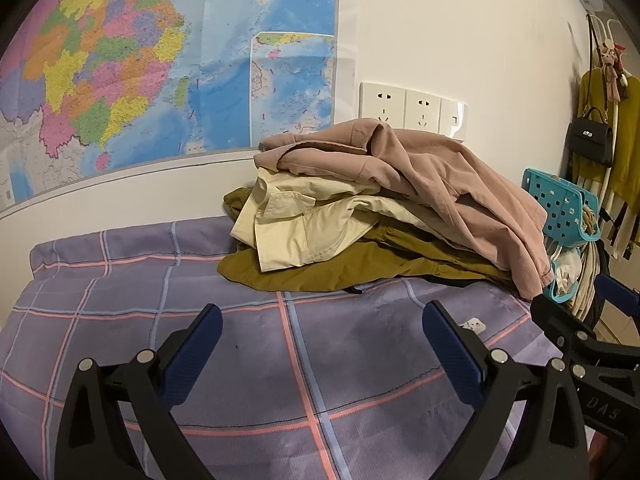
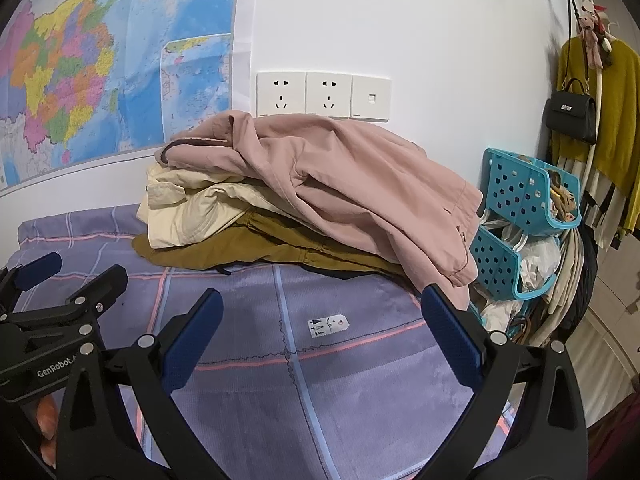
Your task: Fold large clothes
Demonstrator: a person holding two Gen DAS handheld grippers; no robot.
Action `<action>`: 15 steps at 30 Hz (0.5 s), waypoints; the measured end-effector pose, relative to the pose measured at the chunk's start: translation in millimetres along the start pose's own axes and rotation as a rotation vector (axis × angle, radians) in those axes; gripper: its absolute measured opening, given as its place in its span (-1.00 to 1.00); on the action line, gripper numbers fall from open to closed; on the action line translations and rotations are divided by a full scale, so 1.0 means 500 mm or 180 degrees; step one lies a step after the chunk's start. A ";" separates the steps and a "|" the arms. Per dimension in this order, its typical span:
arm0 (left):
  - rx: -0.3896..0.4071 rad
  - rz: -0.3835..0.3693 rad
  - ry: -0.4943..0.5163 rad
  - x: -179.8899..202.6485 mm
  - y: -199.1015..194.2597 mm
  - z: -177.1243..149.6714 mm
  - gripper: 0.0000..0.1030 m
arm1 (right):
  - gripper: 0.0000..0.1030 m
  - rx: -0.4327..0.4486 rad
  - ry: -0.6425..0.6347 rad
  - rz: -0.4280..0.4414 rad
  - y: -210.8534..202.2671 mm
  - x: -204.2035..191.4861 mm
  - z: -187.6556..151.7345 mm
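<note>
Both tools, left tool (image 1: pixel 318 344) and right tool (image 2: pixel 320 336), spread empty over plaid bed (image 2: pixel 360 380). Pink jacket (image 2: pixel 340 172) tops the clothes pile, with blue baskets (image 2: pixel 520 196) just beside it.

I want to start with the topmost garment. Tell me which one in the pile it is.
The pink jacket. It drapes over the cream garment and the olive-brown one at the bottom, spilling off the pile's right side.

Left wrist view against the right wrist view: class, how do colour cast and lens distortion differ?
Left wrist view: warm yellowish cast on the wall; map edge bows strongly. Right wrist view: cooler, whiter wall; same fisheye bending, dark corners in both.
</note>
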State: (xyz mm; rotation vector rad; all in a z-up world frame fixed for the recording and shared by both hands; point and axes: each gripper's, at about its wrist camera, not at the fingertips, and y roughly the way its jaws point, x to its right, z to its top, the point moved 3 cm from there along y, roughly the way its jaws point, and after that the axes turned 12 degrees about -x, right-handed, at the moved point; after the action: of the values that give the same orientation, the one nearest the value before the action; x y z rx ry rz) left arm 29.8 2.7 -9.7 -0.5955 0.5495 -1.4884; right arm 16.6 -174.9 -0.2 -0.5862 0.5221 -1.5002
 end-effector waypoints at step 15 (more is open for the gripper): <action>-0.0157 -0.0159 -0.0069 -0.018 0.043 0.025 0.88 | 0.90 0.0070 -0.0145 0.0055 0.016 -0.008 0.032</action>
State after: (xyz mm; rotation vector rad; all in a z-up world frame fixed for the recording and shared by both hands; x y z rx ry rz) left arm 54.0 11.9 -14.8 -0.6672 0.5594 -1.5173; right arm 32.9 -170.3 6.6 -0.5961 0.4739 -1.4714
